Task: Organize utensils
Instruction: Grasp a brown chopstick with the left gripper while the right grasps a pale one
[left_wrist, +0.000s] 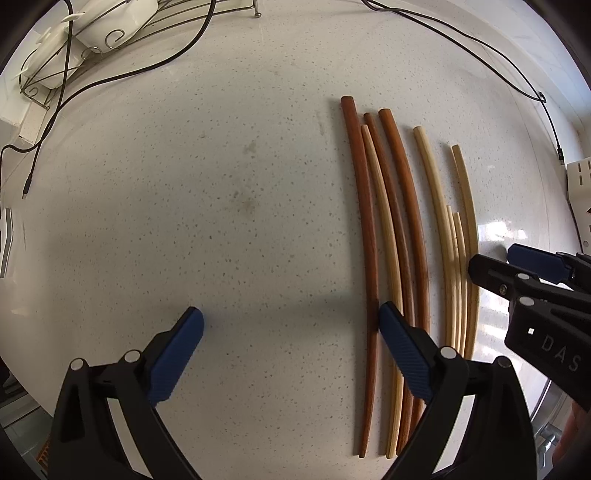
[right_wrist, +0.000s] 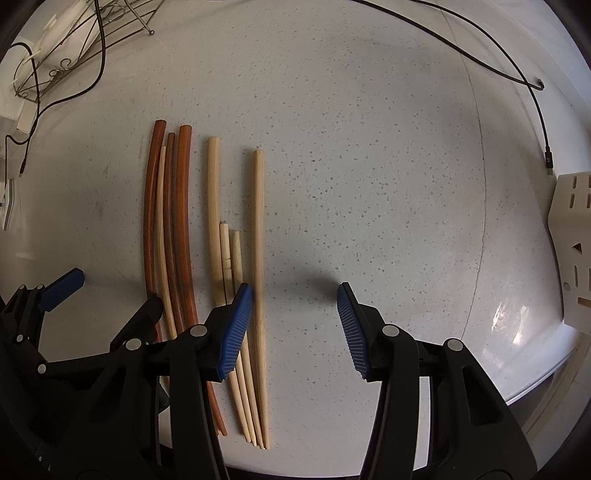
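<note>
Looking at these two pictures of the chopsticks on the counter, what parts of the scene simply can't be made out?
- Left wrist view: the near ends of two brown chopsticks vanish behind the left gripper.
- Right wrist view: the lower parts of the brown sticks and one pale chopstick are covered by the right gripper and the other gripper.
- Both views: the wire rack and its white contents are cut off by the top edge.
- The cream slotted object is cut off at the right edge; what it is stays unclear.

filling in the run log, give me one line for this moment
stage: sorting chopsticks | left tool: open, empty | right tool: open, empty | brown chopsticks grouped, one pale among them | pale chopsticks alongside on counter
</note>
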